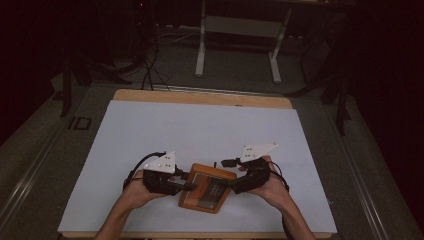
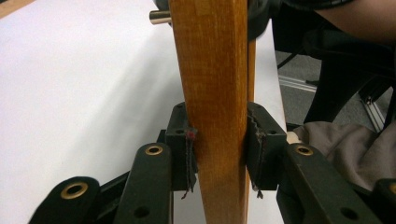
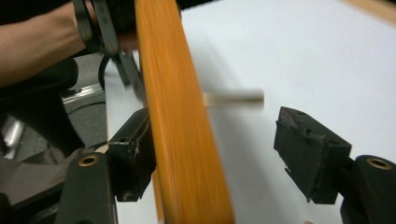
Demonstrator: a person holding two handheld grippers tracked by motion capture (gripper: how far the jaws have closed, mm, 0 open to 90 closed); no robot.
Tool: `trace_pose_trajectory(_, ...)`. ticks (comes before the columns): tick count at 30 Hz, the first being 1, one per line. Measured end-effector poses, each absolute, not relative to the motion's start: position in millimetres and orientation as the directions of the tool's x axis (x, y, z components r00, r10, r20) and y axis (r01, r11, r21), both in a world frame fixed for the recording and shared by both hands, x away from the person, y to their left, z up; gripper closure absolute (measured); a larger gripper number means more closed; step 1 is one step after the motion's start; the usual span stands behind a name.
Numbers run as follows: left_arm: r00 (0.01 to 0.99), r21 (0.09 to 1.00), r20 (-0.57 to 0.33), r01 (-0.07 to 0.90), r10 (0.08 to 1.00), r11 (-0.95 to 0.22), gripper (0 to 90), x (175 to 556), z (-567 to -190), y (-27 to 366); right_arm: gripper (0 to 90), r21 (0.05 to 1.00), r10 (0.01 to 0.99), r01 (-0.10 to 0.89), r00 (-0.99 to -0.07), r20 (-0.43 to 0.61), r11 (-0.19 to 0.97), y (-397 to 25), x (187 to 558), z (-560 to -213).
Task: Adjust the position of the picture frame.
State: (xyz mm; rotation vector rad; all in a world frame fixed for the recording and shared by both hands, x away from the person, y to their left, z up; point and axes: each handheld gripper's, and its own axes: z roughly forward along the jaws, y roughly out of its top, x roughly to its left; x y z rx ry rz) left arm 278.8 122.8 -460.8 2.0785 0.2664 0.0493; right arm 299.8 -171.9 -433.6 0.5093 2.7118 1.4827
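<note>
Over the white bench, left claw clamps the wooden frame; right claw gapes around it; no legible writing.

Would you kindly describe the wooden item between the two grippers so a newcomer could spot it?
Find the white table sheet; near its front edge lies the wooden frame. It alone is orange-brown, with the left gripper clamped on its edge.
</note>
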Motion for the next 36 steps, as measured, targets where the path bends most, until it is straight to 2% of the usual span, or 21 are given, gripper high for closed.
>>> trace_pose_trajectory(2, 0.972, 0.864, -0.085, 0.181, 0.217, -0.470, 66.7, 278, -463, 125, 35.9, 0.817, 0.280, 0.309, -0.941, 0.189, 0.488, -176, 300, -445)
trace_pose_trajectory(5, 0.969, 0.867, -0.100, 0.197, 0.227, -0.458, 66.7, 278, -466, 128, 47.7, 0.808, 0.249, 0.367, -0.928, 0.279, 0.462, -180, 298, -465)
trace_pose_trajectory(11, 0.963, 0.871, -0.120, 0.218, 0.240, -0.441, 66.9, 277, -469, 132, 55.7, 0.803, 0.231, 0.411, -0.911, 0.342, 0.433, -178, 293, -486)
trace_pose_trajectory(12, 0.961, 0.871, -0.128, 0.227, 0.245, -0.436, 67.0, 277, -470, 133, 66.8, 0.802, 0.211, 0.408, -0.913, 0.350, 0.437, -176, 291, -490)
trace_pose_trajectory(20, 0.947, 0.878, -0.200, 0.287, 0.252, -0.382, 68.3, 283, -477, 136, 67.5, 0.810, 0.228, 0.402, -0.915, 0.333, 0.427, -178, 291, -484)
trace_pose_trajectory(27, 0.922, 0.889, -0.271, 0.350, 0.276, -0.294, 68.0, 299, -478, 128, 66.6, 0.832, 0.245, 0.443, -0.893, 0.377, 0.335, -193, 307, -474)
trace_pose_trajectory(36, 0.870, 0.865, -0.374, 0.452, 0.323, -0.217, 66.8, 325, -487, 118, 64.5, 0.821, 0.316, 0.512, -0.846, 0.429, 0.254, -206, 332, -475)
